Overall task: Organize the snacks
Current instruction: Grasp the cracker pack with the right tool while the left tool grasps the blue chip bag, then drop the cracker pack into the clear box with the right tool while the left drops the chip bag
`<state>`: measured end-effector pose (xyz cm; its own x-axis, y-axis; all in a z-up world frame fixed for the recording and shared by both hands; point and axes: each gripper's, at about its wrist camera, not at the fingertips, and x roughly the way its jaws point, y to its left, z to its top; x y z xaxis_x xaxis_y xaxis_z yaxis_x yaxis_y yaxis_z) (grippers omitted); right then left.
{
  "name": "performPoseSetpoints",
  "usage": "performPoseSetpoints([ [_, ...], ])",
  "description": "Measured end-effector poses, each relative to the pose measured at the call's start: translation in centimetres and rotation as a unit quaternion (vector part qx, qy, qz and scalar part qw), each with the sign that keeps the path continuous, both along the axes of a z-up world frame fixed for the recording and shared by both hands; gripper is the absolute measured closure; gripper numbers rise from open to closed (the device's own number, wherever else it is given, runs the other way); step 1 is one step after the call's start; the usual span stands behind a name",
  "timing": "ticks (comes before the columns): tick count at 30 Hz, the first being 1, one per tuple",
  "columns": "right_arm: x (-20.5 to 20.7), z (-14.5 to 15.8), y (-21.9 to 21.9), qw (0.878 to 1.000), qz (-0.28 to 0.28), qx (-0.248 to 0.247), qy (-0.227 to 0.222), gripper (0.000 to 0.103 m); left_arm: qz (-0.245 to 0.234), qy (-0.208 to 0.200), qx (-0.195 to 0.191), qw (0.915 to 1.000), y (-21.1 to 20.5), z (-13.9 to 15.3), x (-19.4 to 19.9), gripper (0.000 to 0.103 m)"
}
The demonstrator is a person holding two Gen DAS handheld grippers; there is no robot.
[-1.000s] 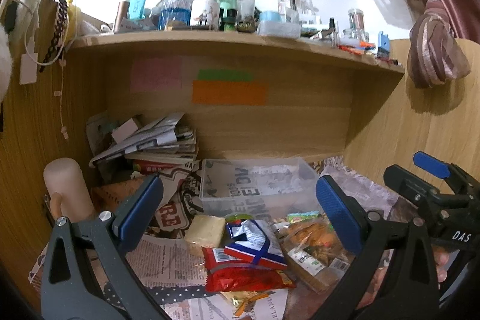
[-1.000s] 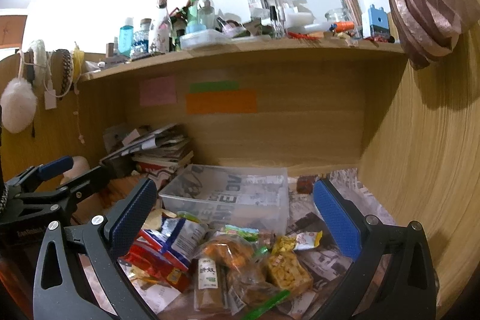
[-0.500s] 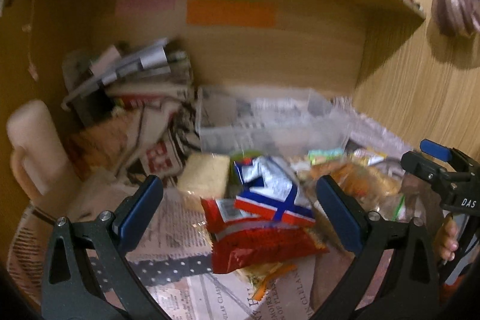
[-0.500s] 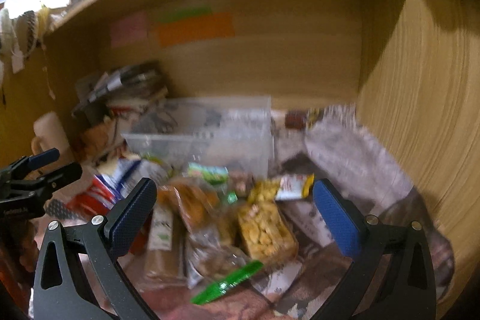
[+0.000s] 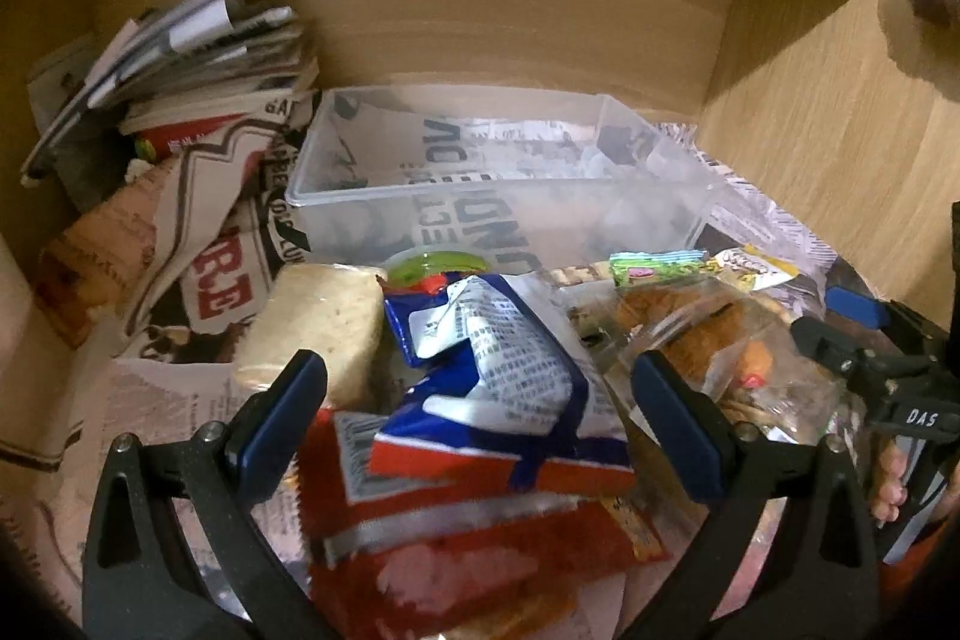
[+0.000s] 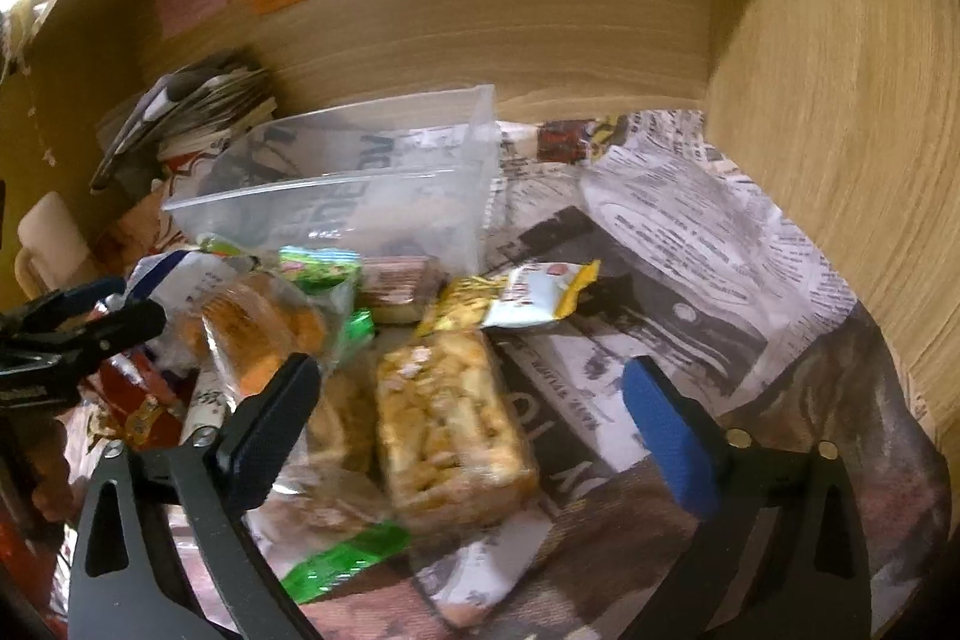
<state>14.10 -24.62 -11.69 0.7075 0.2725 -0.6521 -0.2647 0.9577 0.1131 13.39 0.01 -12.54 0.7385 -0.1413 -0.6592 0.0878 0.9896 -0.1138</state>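
Observation:
A pile of snack packets lies on newspaper in front of an empty clear plastic bin (image 5: 498, 172), which also shows in the right wrist view (image 6: 360, 184). My left gripper (image 5: 480, 400) is open and low over a blue, white and red packet (image 5: 498, 382) that lies on a red packet (image 5: 456, 562). A pale wrapped bar (image 5: 318, 322) sits to its left. My right gripper (image 6: 474, 418) is open, straddling a clear-wrapped golden snack block (image 6: 450, 424). A bag of orange snacks (image 6: 264, 334), a green packet (image 6: 318, 268) and a yellow packet (image 6: 516, 292) lie nearby.
A stack of papers and magazines (image 5: 180, 52) fills the back left corner. Wooden walls close the back and right side (image 6: 840, 100). Newspaper (image 6: 690, 232) lines the shelf floor to the right of the pile. A cream cylinder (image 6: 48, 232) stands at the left.
Both grippers have dropped and moved forward toward the snack pile. The upper shelf with bottles has gone out of view. Both stay open.

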Motion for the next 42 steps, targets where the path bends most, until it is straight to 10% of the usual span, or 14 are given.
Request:
performPoseSetpoints([
  [13,0.9,-1.9,-0.7,0.997,0.038,0.025,0.058,0.019,-0.023,0.004,0.041,0.9989,-1.7,-1.7,1.4,0.024],
  [22,1.0,-2.1,-0.1,0.997,0.048,-0.016,0.055,0.057,-0.017,-0.003,0.023,0.9996,-1.4,-1.3,1.0,0.037],
  [42,-1.2,3.6,0.0,0.999,0.027,0.003,-0.041,0.058,-0.011,-0.075,0.013,0.997,1.1,4.1,-2.5,0.049],
])
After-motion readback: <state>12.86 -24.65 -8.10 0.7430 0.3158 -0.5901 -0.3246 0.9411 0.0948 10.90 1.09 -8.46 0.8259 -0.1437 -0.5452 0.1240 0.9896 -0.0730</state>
